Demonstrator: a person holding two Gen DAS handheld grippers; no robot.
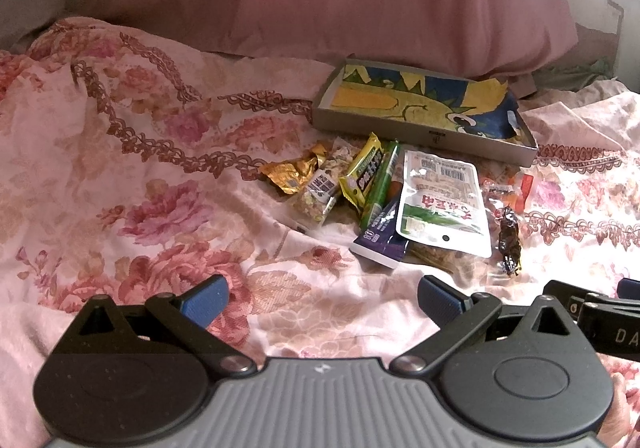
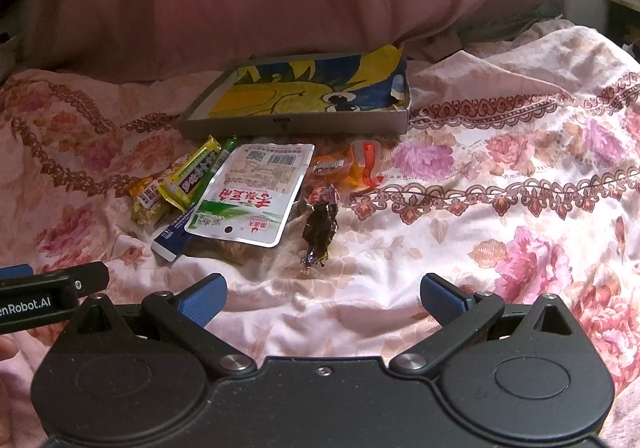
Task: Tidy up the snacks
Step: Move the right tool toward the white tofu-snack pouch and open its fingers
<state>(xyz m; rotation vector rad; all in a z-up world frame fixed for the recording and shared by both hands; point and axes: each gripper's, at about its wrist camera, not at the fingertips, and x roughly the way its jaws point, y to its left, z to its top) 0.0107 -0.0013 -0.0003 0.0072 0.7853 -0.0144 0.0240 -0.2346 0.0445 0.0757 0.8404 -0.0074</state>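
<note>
Snacks lie heaped before the tray on our bed — both grippers' jaws gape empty.

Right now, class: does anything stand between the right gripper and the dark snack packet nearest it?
Nothing visible does. Only bare floral bedspread lies between the open right gripper and the dark snack packet.
</note>
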